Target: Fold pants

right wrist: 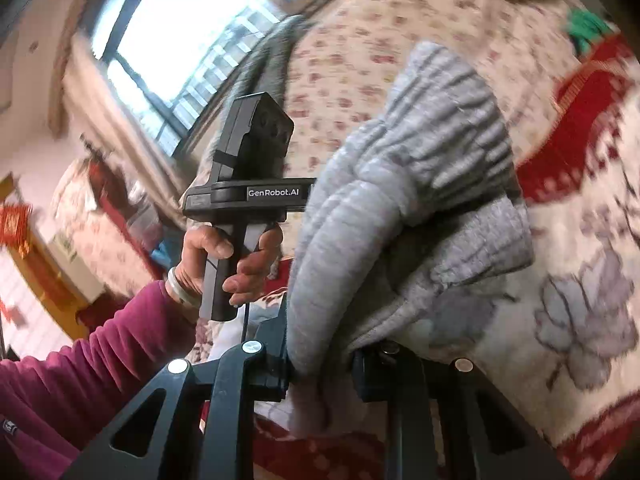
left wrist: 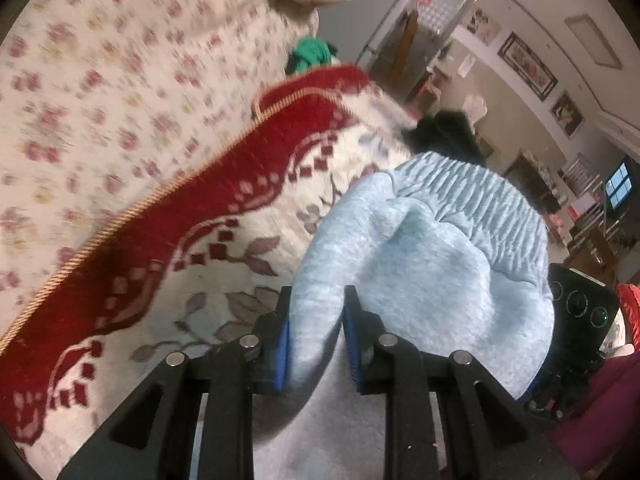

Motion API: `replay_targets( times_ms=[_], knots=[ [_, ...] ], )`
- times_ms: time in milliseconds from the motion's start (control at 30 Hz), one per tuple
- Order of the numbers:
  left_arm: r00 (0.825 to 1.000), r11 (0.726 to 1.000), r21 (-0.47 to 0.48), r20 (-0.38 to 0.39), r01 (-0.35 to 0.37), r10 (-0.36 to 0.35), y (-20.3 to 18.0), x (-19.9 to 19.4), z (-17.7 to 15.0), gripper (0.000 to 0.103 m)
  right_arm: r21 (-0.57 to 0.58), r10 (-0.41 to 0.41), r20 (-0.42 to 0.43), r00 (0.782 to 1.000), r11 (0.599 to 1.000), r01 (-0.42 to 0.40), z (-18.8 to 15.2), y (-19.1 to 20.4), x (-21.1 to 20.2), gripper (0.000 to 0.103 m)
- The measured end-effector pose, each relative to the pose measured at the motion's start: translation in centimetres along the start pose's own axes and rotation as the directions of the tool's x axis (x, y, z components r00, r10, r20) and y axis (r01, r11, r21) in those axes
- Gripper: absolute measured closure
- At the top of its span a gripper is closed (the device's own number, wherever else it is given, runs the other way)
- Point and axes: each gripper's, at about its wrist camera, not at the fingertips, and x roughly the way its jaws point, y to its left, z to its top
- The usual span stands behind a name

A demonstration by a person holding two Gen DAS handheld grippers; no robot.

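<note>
Pale blue fleece pants with a ribbed elastic waistband, lifted at centre frame above the red-and-cream floral blanket. Pinched by the left gripper and clamped by the right gripper at lower centre. Mid-lift, probably; next, carrying the waistband over, level.

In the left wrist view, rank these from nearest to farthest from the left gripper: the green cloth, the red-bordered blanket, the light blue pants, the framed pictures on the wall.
1. Light blue pants: clamped in the left gripper.
2. Red-bordered blanket: just below and left, under the pants.
3. Green cloth: beyond the blanket's far edge, upper centre.
4. Framed pictures: on the back wall, upper right.
</note>
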Motion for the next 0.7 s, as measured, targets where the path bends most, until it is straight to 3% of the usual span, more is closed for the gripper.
replay_targets(
  times_ms=[233,467,600,700],
  knots=[
    [0.986,0.998,-0.053,0.163,-0.027,0.036,1.2,-9.9,-3.4,0.081,-0.188,0.023,-0.059,0.998,0.982,-0.034,1.5,8.1,3.8,0.078],
    [0.946,0.976,-0.194,0.285,-0.098,0.152,4.9,-19.3,-11.0,0.081,-0.357,0.039,-0.186,0.982,0.928,-0.104,-0.1,15.8,10.5,0.078],
    [0.906,0.907,-0.371,0.285,-0.197,0.313,9.3,-23.2,-18.3,0.081,-0.418,0.035,-0.299,0.954,0.894,-0.164,-3.3,18.5,15.9,0.078],
    [0.858,0.801,-0.526,0.233,-0.285,0.458,12.5,-25.8,-24.8,0.076,-0.485,-0.036,-0.396,0.918,0.857,-0.175,-7.2,19.7,20.6,0.078]
  ],
)
